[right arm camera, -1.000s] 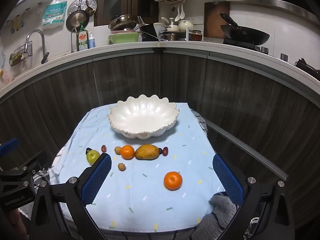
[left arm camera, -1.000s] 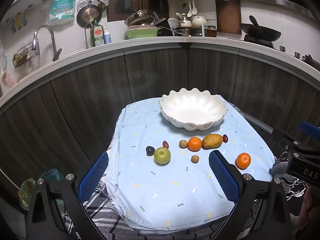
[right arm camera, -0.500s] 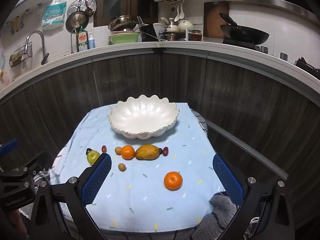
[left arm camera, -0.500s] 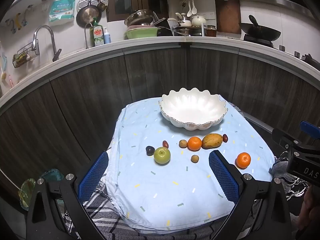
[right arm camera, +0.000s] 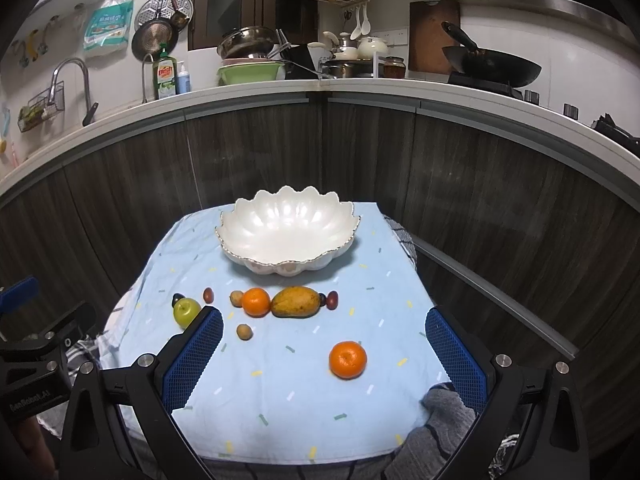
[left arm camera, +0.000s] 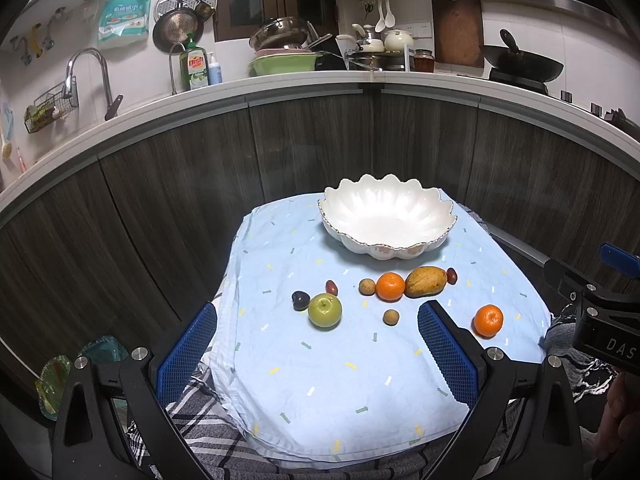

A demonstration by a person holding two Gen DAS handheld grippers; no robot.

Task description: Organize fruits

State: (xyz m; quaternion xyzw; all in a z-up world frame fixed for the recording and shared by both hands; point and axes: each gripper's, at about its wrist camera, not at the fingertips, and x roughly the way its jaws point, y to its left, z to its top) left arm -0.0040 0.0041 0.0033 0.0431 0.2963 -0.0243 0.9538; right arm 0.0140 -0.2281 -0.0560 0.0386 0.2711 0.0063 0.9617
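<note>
Fingers (left arm camera: pixel 448 344) of both tools are spread, gripping nothing (only the left view shows the dark plum (left arm camera: pixel 300 300) whole).

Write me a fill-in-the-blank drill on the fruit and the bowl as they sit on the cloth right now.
1. The white scalloped bowl holds ____ fruit.
2. The fruit touching the mango on its left side in the right wrist view is an ____.
3. The green apple lies on the ____ tablecloth.
4. Both the left gripper and the right gripper are ____.

Missing words: no; orange; blue; open
</note>
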